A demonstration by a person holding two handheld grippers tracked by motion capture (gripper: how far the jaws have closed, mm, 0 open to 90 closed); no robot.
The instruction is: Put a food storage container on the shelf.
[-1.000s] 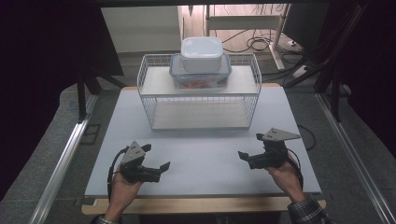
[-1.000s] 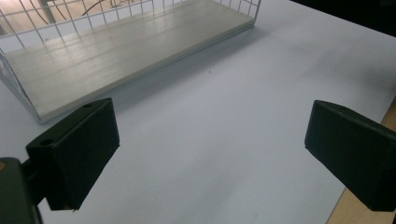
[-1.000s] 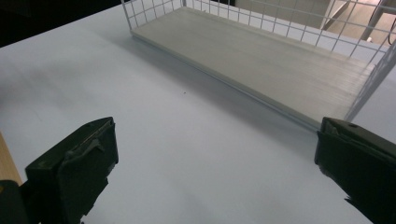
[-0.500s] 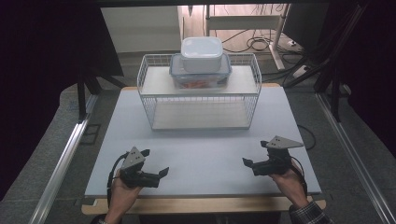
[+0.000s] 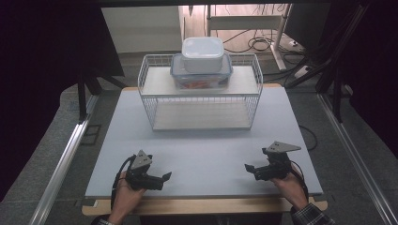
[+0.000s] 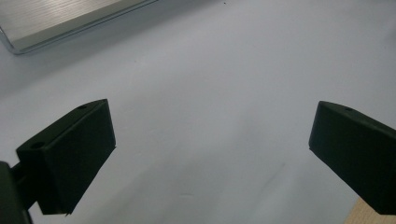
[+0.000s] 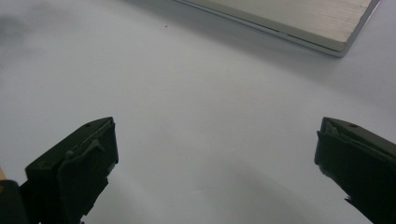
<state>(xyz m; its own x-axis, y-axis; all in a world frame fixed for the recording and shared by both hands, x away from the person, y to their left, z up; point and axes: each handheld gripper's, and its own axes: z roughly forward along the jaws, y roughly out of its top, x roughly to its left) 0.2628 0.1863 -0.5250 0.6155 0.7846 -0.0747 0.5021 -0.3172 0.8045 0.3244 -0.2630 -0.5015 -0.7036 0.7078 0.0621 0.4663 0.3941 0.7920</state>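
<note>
Tabletop (image 5: 202, 154), pale grey-white with a wood front edge, carries a white wire rack (image 5: 201, 101) at its far middle; dark curtains and floor cables surround it. Well in front of the rack, near the table's front edge, the left gripper (image 5: 164, 177) and right gripper (image 5: 248, 168) rest low, pointing inward, each with jaws spread wide and holding nothing. Two lidded containers (image 5: 202, 70), stacked, sit on the rack's top shelf.
</note>
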